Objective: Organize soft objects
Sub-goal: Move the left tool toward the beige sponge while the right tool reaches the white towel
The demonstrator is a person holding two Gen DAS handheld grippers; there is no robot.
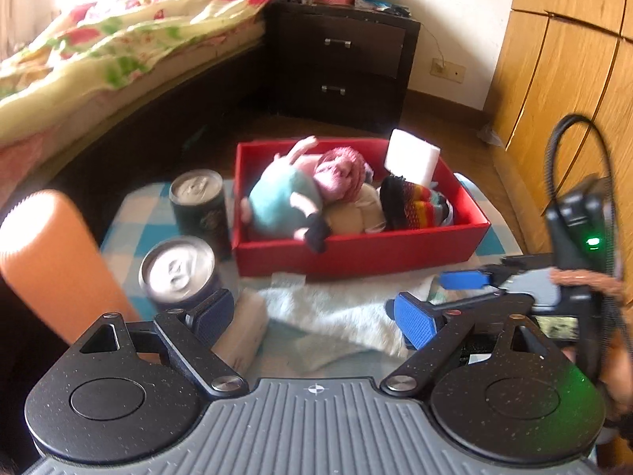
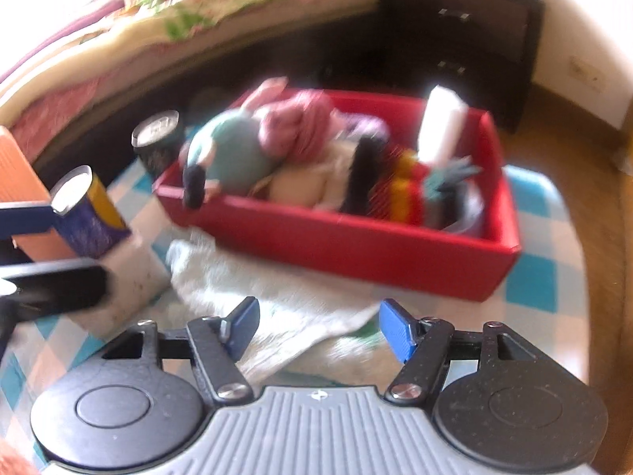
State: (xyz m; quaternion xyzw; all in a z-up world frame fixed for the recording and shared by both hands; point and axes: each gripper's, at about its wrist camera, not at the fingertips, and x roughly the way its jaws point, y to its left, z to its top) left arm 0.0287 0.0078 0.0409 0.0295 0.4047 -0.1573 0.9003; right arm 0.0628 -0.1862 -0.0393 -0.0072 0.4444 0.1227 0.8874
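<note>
Left gripper (image 1: 312, 318): spread open, empty.
Right gripper (image 2: 318, 328): spread open, empty.
Towel (image 1: 336, 308): lies flat just ahead of both, before the red box (image 1: 356, 249).
Handling: likely light, limp; pinch a raised fold.

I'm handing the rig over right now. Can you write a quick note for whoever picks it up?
Left gripper: open, holding nothing, low over the pale towel.
Right gripper: open, holding nothing, above the same towel.
Done: red box already holds the doll, a striped knit piece and a white sponge block.
Left: the towel lies crumpled on the checked cloth in front of the box; a beige roll sits beside it.
The two cans and the orange cylinder look hard; probably leave them out.
</note>
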